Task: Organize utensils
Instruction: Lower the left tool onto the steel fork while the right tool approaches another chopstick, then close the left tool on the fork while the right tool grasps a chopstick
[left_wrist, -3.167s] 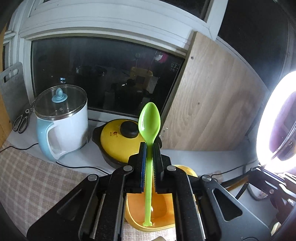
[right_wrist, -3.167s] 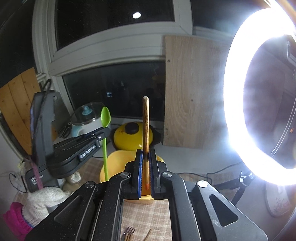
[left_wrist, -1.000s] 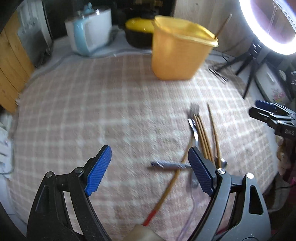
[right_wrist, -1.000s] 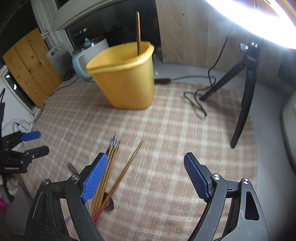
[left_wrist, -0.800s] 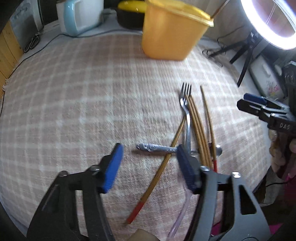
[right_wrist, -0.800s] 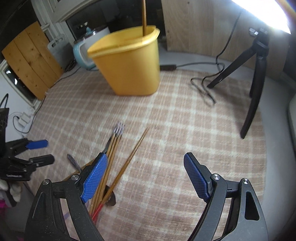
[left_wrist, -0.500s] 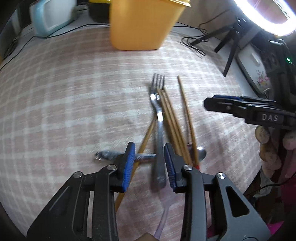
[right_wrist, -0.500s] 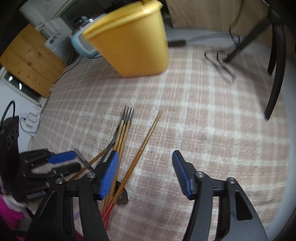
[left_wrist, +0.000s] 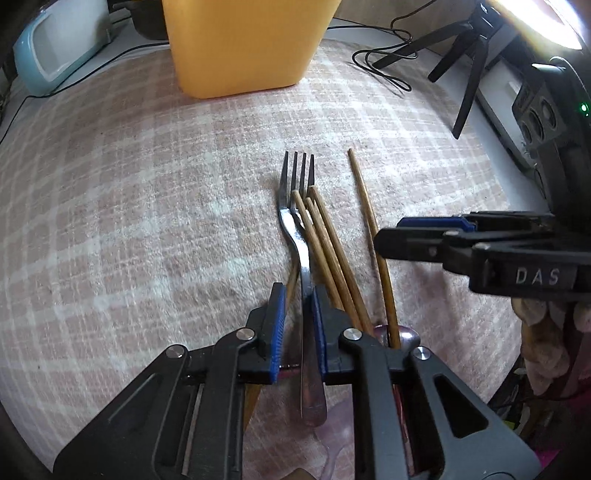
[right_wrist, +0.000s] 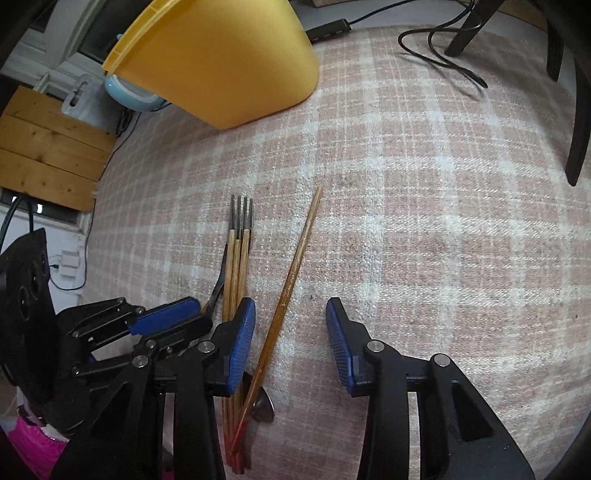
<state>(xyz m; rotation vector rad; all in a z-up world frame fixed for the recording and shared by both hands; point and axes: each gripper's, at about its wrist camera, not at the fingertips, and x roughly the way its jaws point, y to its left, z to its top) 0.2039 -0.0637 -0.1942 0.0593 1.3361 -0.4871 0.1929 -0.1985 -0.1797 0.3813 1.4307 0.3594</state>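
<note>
closing around the handle of the metal fork (left_wrist: 301, 254), the left gripper (left_wrist: 298, 306) has its blue pads nearly together, the right pad against the handle and a thin gap left at the other. the fork lies on the checked pink cloth (left_wrist: 147, 206), tines toward the yellow bin (left_wrist: 243, 44), with three chopsticks (left_wrist: 325, 240) lying over its head. the right gripper (right_wrist: 291, 328) is also closing, jaws still spread, with a single chopstick (right_wrist: 291, 284) lying slantwise between them and touching neither pad. a spoon bowl (right_wrist: 264, 406) peeks out beneath the red chopstick ends. behind the bin stands a pale blue kettle (left_wrist: 51, 48).
</note>
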